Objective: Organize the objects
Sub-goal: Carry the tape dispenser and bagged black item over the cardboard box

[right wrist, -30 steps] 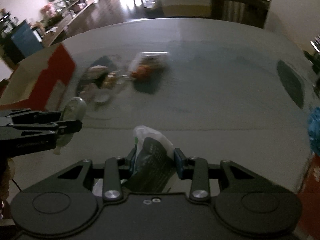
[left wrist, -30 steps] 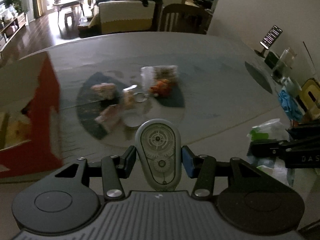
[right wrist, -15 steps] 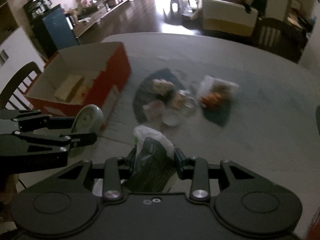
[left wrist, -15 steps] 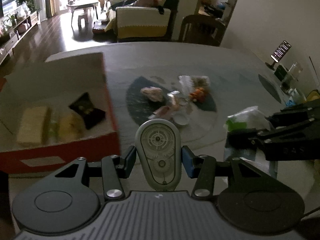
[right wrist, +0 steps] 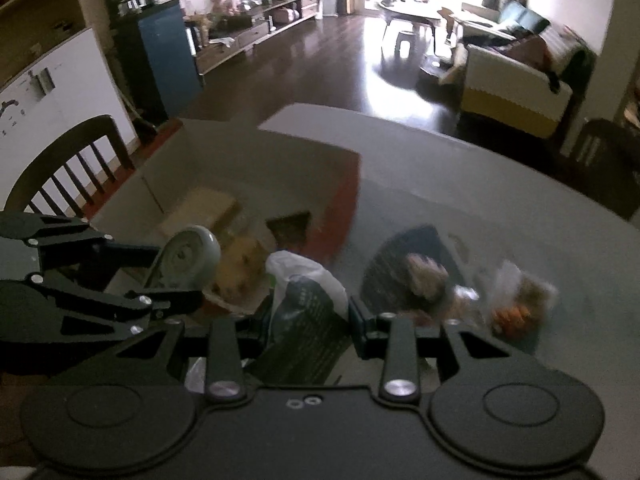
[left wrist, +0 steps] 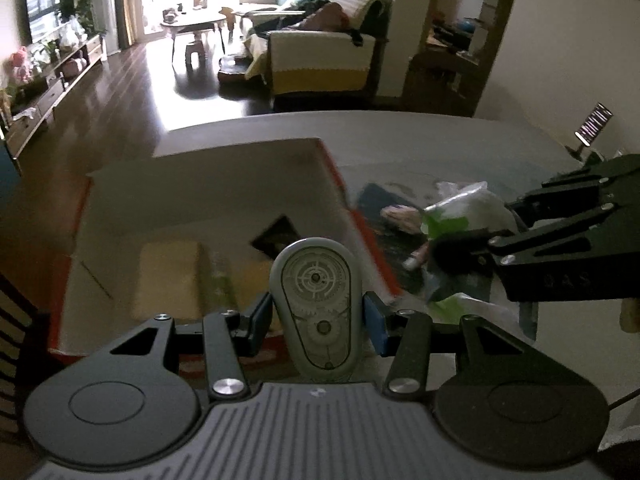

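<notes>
Over the red box (left wrist: 336, 172), left tongs (left wrist: 316, 312) pinch a grey timer (left wrist: 316, 304); right tongs (right wrist: 308, 320) pinch a plastic bag (right wrist: 308, 300).

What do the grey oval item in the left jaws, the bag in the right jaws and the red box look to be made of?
Grey oval item: probably matte moulded plastic, with raised gear patterning. Bag: thin plastic film, glossy and crumpled, part dark printed, part whitish. Red box: likely cardboard, red outside, plain pale inside, with straight folded walls.
</notes>
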Demonstrator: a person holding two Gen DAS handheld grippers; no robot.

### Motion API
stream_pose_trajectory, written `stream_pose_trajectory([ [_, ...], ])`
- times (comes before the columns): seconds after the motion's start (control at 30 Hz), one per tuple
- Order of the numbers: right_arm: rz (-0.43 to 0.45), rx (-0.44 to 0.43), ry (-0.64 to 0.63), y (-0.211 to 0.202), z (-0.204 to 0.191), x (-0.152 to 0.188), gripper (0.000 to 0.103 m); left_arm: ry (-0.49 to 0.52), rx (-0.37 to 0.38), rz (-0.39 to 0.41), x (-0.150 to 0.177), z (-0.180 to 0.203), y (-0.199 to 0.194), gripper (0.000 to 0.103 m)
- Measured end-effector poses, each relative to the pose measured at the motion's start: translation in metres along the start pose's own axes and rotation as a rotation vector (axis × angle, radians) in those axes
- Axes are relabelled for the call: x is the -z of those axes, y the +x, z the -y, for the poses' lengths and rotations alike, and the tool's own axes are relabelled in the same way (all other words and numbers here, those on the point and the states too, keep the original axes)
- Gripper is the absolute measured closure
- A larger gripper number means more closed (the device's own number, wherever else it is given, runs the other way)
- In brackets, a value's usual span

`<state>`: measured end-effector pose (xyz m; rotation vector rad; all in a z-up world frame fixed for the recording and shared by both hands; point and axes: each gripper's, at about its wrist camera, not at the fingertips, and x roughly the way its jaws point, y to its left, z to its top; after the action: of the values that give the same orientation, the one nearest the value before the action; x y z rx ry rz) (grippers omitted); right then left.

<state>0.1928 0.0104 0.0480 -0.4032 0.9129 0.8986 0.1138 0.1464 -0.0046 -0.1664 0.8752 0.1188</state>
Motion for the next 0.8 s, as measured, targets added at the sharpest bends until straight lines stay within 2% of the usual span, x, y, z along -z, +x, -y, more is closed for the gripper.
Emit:
stream_pose_trajectory([
  [0.2, 0.009, -0.002, -0.038, 0.027, -0.023, -0.033, 0.066, -0.023, -0.052, 0.004, -0.011, -0.041, 0.006, 0.055],
  [0.4, 0.014, -0.018, -0.065, 0.061, -0.038, -0.059, 0.066, -0.107, -0.082, -0.022, -0.021, -0.085, 0.022, 0.055],
  [0.6, -0.017, -0.032, -0.073, 0.092, -0.05, -0.078, 0.067, -0.113, -0.129, -0.032, -0.025, -0.108, 0.043, 0.055],
  [0.8, -0.055, -0.04, -0.048, 0.122, -0.054, -0.091, 0.068, -0.097, -0.156, -0.077, -0.027, -0.121, 0.067, 0.055],
])
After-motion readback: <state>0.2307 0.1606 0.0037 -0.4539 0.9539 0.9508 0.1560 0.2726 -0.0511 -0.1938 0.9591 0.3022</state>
